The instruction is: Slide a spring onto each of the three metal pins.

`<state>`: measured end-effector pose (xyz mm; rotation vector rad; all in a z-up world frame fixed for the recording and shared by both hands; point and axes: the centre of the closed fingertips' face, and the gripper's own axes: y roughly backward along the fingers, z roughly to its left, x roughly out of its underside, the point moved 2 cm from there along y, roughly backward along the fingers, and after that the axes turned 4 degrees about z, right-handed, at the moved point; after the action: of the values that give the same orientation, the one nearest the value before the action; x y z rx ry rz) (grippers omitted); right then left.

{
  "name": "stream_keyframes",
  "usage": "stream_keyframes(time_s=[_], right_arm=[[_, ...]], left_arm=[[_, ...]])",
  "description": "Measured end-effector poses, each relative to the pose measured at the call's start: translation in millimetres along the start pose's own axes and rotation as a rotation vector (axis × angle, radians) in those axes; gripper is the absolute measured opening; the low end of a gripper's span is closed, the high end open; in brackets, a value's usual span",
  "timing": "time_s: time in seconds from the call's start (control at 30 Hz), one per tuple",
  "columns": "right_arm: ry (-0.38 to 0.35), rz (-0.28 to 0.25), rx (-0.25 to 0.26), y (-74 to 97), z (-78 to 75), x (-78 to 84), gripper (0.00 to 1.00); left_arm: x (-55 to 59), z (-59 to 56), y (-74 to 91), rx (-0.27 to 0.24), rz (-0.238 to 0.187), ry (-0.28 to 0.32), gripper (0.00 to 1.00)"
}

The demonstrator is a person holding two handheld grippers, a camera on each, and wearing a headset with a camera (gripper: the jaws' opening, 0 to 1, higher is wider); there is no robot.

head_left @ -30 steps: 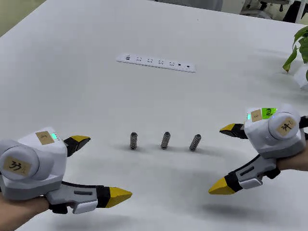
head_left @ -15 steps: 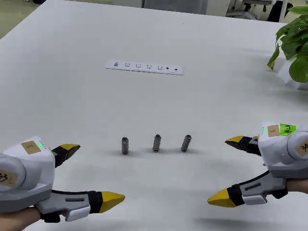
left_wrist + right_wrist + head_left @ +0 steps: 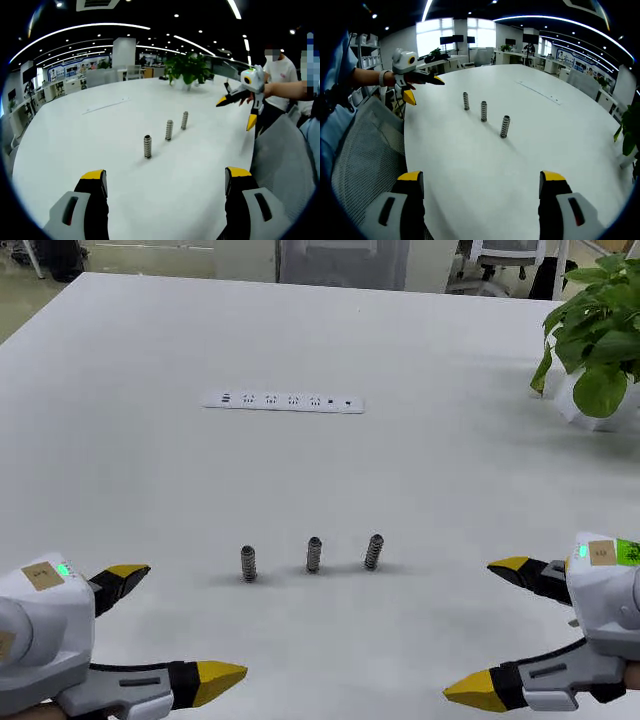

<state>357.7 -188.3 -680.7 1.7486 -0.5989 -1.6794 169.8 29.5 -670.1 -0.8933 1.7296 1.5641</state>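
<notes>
Springs (image 3: 314, 554): three, upright in a row on the table (image 3: 420, 470), on the near side of the strip (image 3: 283, 402) and well apart from it.
Pins: none seen bare; judged to be inside the coils, since each spring stands on end unaided.
Progress: judged complete, with all three springs seated.
Remaining: at most a check that each coil sits fully down, which cannot be told from these views.
Left tool (image 3: 178, 623): jaws wide apart, holding nothing; farther from the strip than the springs, off toward its left end.
Right tool (image 3: 485, 628): jaws wide apart, holding nothing; farther from the strip than the springs, out beyond its right end.
Count: springs three; tools two; strip one; plant (image 3: 590, 330) one, well beyond the strip's right end.
</notes>
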Motion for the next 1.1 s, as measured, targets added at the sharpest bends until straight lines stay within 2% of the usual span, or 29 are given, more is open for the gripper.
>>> stream_keyframes(time_s=[0.1, 0.2, 0.23, 0.27, 0.3, 0.4, 0.53, 0.7, 0.77, 1.1], right_arm=[[-0.016, -0.028, 0.006, -1.5, 1.4, 0.7, 0.97], [-0.030, -0.035, 0.006, -5.1, 5.0, -4.2, 0.97], [-0.031, -0.040, 0.008, -5.7, 5.6, -5.7, 0.97], [-0.045, -0.068, 0.013, -6.5, 5.6, -9.6, 0.97], [-0.059, -0.085, 0.008, -7.1, 7.0, -11.8, 0.97], [-0.058, -0.080, 0.012, -6.5, 10.4, -11.4, 0.97], [-0.082, -0.080, 0.024, -5.0, 9.6, -5.0, 0.97], [-0.108, -0.079, 0.027, -3.2, 8.6, 4.0, 0.98], [-0.112, -0.080, 0.032, 0.9, 13.2, -0.1, 0.98], [-0.125, -0.106, 0.051, 5.0, 14.0, -2.9, 0.98]], left_arm=[[4.0, -1.0, 1.0, -0.003, 0.019, 0.002, 1.00], [4.8, -4.7, 4.0, 0.003, 0.008, 0.018, 1.00], [6.4, -7.0, 4.3, 0.013, 0.018, 0.014, 1.00], [9.8, -8.9, 4.9, 0.019, 0.048, -0.010, 1.00], [8.9, -10.1, 4.7, 0.017, 0.050, -0.020, 1.00], [4.5, -9.9, 5.6, 0.009, 0.033, -0.004, 1.00], [5.1, -10.2, 6.0, 0.006, 0.043, -0.006, 1.00], [0.4, -10.8, 5.9, 0.000, 0.028, 0.008, 1.00], [-0.2, -12.0, 5.4, 0.000, 0.027, 0.006, 1.00], [-6.4, -12.2, 6.9, 0.000, 0.007, 0.004, 1.00]])
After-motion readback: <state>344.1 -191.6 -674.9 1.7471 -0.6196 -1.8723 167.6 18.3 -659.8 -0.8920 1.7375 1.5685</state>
